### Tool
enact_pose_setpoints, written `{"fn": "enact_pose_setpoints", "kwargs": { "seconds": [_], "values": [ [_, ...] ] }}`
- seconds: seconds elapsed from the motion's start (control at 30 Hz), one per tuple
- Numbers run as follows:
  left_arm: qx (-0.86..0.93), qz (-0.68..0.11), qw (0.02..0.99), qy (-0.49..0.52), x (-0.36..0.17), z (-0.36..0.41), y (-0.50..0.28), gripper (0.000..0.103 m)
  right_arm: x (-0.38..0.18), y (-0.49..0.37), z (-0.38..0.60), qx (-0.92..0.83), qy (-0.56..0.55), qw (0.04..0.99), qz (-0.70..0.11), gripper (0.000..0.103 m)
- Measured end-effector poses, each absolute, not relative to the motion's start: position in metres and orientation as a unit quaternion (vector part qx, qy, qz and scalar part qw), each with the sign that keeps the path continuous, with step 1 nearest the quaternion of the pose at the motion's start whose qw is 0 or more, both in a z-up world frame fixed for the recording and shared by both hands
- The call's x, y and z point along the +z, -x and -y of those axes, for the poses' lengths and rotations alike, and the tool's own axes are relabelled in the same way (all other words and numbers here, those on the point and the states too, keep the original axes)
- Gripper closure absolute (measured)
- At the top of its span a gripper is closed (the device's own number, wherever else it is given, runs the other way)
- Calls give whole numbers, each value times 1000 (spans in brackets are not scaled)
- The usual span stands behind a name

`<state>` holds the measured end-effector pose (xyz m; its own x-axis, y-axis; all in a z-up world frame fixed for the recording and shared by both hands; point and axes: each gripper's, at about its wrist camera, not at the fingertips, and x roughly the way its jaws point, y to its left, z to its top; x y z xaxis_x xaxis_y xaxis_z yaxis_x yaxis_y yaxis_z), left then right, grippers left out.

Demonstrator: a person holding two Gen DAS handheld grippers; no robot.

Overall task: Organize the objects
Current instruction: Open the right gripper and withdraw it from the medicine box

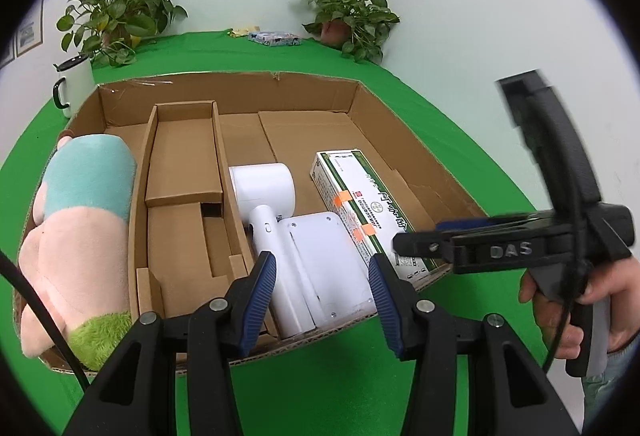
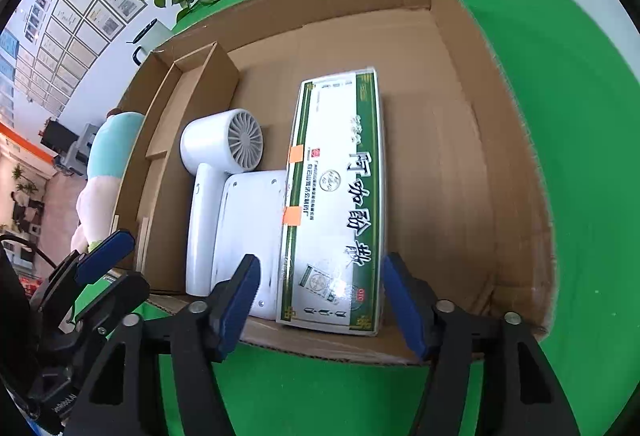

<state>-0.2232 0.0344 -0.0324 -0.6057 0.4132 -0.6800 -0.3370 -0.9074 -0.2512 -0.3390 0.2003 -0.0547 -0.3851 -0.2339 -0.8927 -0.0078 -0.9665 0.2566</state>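
The green-and-white carton [image 2: 336, 203] lies flat on the floor of the cardboard box [image 2: 472, 139], its long side running from the near wall toward the far one, with the white hair dryer [image 2: 208, 195] and a flat white device [image 2: 248, 232] pressed close on its left; a plush toy [image 1: 80, 220] fills the leftmost compartment beyond the cardboard divider [image 1: 184, 175]. The box looks largely packed, so the step in hand is probably squaring up or re-seating what lies inside. To do that well, come down on the carton across its narrow width, near its close end, and keep the left finger out of the tight seam against the white device, where it could snag or shove its neighbour. The right tool [image 2: 320, 300] hangs released just above the near wall, its fingers spread wider than the carton and holding nothing. The left tool [image 1: 322, 292] is likewise released and unloaded, hovering over the near end of the white device, with the green tabletop [image 2: 580, 115] below.
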Motion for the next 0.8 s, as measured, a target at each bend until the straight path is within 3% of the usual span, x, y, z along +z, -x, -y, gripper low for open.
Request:
{"fn": "enact_pose_setpoints", "kwargs": {
  "seconds": [0.17,0.27,0.33,0.4,0.6,0.8],
  "values": [
    [919,41,177,349,-24,-26,208,55,-23,293,-179,-904,-423,62,22,4],
    [941,18,139,310,-20,-21,191,51,-22,260,-165,-939,-341,45,-1,3],
    [954,3,102,282,-21,-16,179,33,-28,243,-160,-955,-296,26,-7,1],
    [964,1,69,258,-26,-10,170,23,-34,234,-156,-964,-266,1,-15,1],
    [963,13,18,267,-54,7,172,23,-56,237,-159,-964,-262,-37,10,1],
    [967,-3,-1,257,-67,2,173,21,-73,240,-148,-965,-256,-48,-15,1]
  ]
}}
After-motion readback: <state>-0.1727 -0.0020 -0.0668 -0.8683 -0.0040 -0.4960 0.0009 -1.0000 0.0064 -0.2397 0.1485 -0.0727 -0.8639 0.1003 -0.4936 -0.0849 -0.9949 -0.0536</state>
